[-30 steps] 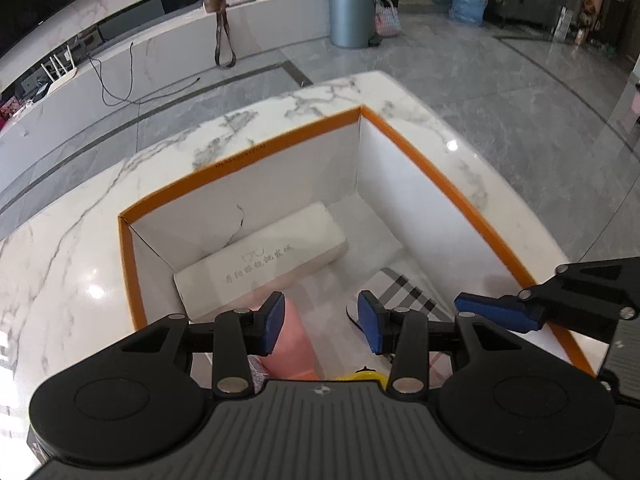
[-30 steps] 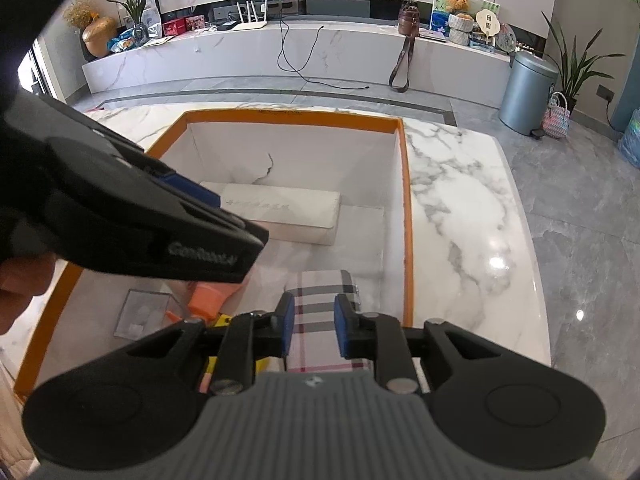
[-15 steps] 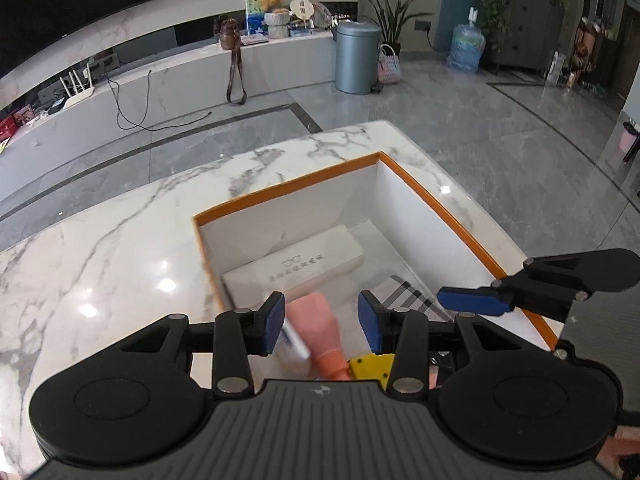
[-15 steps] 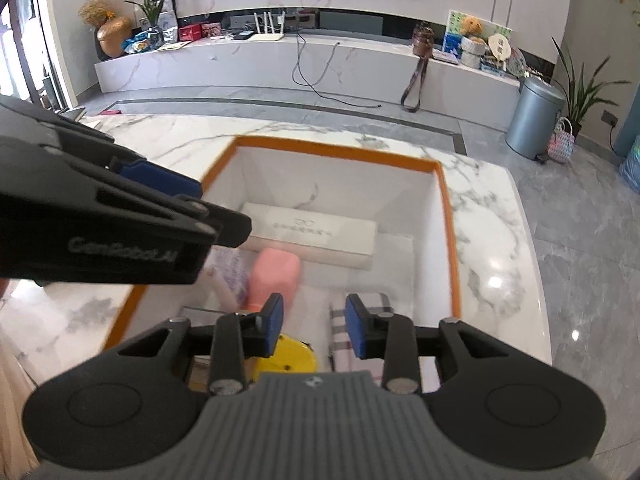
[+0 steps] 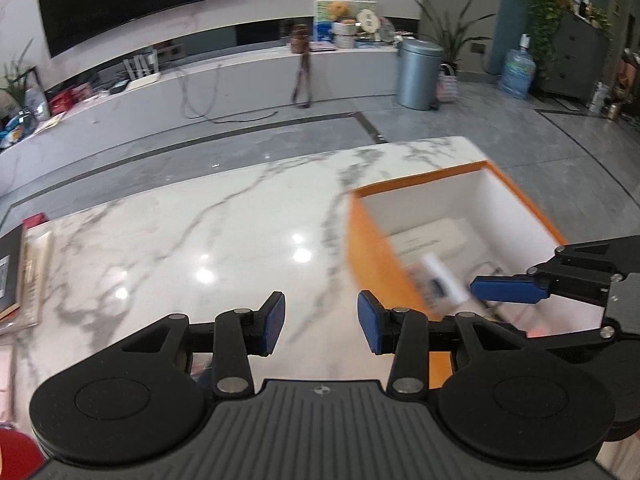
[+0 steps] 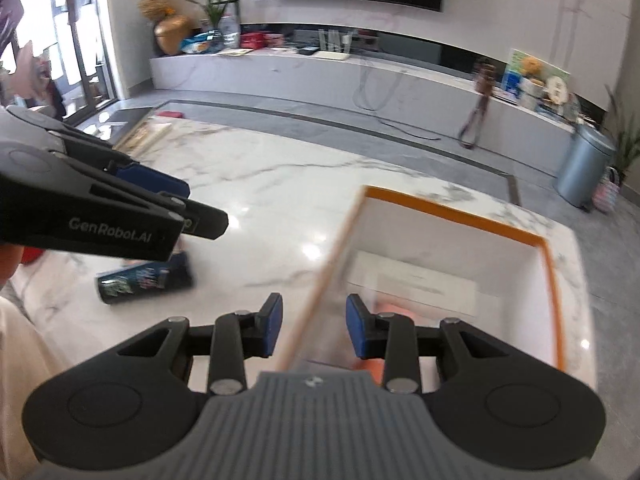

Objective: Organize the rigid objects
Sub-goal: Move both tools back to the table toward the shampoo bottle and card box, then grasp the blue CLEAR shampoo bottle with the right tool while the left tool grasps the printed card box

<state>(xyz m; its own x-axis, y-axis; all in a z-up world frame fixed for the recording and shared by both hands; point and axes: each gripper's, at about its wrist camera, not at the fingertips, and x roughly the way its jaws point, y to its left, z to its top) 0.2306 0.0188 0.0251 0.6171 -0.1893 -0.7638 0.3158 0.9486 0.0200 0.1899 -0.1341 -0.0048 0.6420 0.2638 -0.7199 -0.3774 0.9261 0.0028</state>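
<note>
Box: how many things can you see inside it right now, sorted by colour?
White: 2 (long case, blurred tube)
Pink: 1 (blurred item)
Total: 3 in view; the near end of the box is hidden, so there may be more.

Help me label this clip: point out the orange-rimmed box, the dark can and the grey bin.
orange-rimmed box (image 6: 452, 210), right wrist view, far rim.
dark can (image 6: 144, 282), right wrist view, side.
grey bin (image 5: 418, 76), left wrist view, body.

box (image 5: 516, 196) contents blurred, dark can (image 6: 144, 282) smeared
</note>
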